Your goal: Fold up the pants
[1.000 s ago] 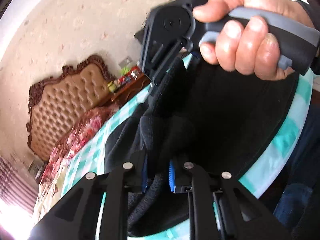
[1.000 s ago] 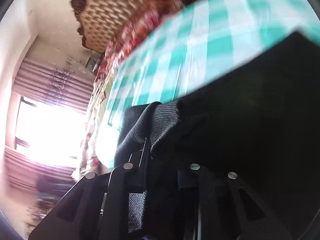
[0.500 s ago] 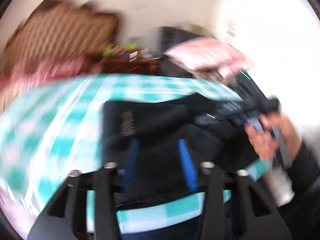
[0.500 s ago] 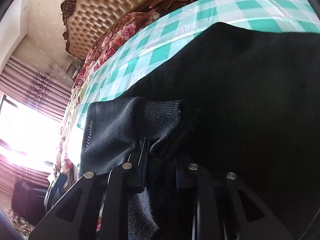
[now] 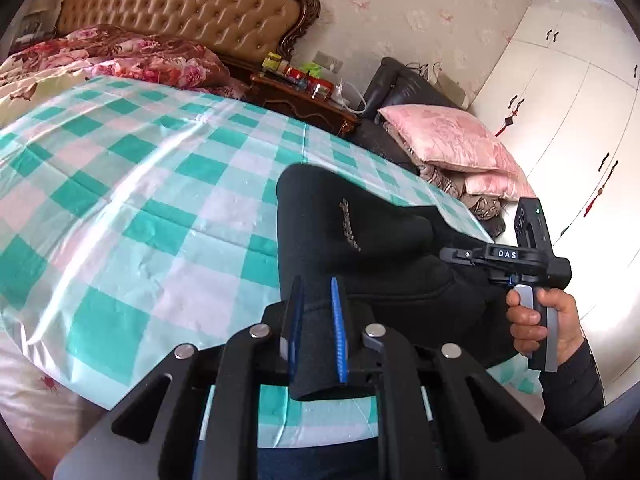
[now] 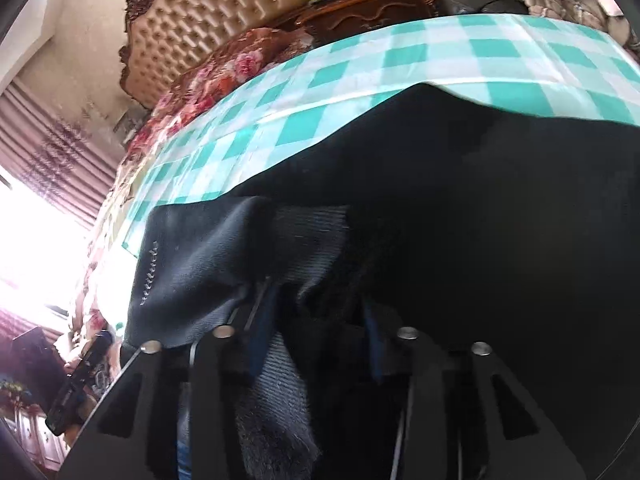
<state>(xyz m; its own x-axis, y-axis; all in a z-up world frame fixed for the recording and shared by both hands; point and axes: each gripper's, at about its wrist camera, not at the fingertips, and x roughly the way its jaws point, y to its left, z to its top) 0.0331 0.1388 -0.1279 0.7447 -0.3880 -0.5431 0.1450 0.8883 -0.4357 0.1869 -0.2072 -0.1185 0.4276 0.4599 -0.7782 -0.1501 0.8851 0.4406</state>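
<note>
Your left gripper (image 5: pixel 316 320) is closing, its blue pads (image 5: pixel 339 332) drawing in on the near corner of the black pants (image 5: pixel 360 248), and the cloth between them looks nipped rather than deeply held. Your right gripper (image 6: pixel 316 344) is opening: its pads stand apart, the ribbed cuff and dark cloth lie loose between them, and nothing presses on them. The pants lie folded into a thick black bundle at the near right edge of the green checked tablecloth (image 5: pixel 160 200), close to your body. The likely trouble is on the left: with such a shallow bite on several stacked layers, a pull could draw out the top layer alone and open the fold, or drag the whole bundle toward the table edge (image 5: pixel 320 420), where it could slide off. On the right, the ribbed cuff might catch on an opening pad as you withdraw and lift a layer with it. The bundle's long axis seems to run from your left gripper away toward the far side, the line of pale lettering (image 5: pixel 349 226) following it, though the right end is hidden.
</note>
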